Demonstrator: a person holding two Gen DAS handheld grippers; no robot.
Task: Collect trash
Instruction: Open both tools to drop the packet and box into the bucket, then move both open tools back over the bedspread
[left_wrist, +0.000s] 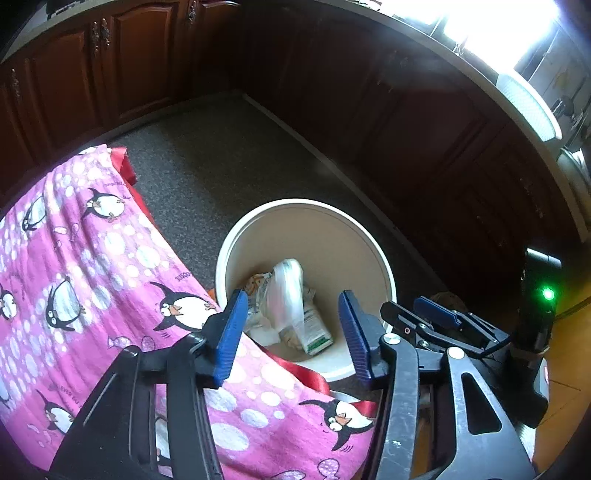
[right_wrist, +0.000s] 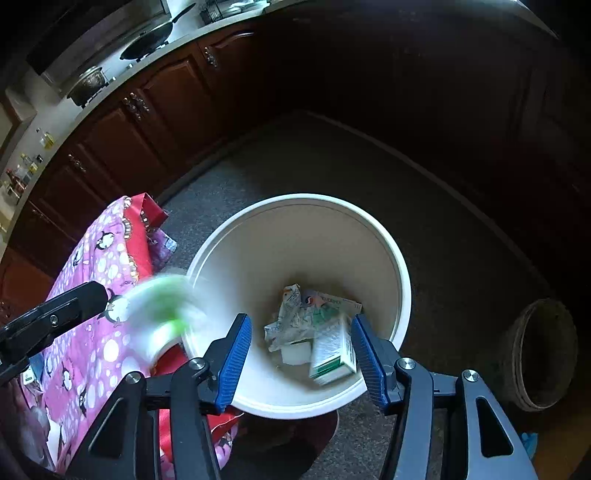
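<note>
The small green-and-white carton (right_wrist: 334, 352) lies in the white bucket (right_wrist: 295, 201) on crumpled paper (right_wrist: 291, 317), its long axis running near to far. We judge it light, stiff and crushable, best held across its flat sides. Left gripper (left_wrist: 293, 334) and right gripper (right_wrist: 301, 360) fingers hang part open above, holding nothing. A blurred white-green item (right_wrist: 162, 314) is at the left rim.

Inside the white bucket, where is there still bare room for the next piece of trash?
The white bucket has bare floor along its far wall, beyond the pile. The side toward the grippers is crowded: crumpled paper, a green-and-white carton and a clear plastic bag. Outside, the grey carpet between bucket and cabinets is bare.
</note>
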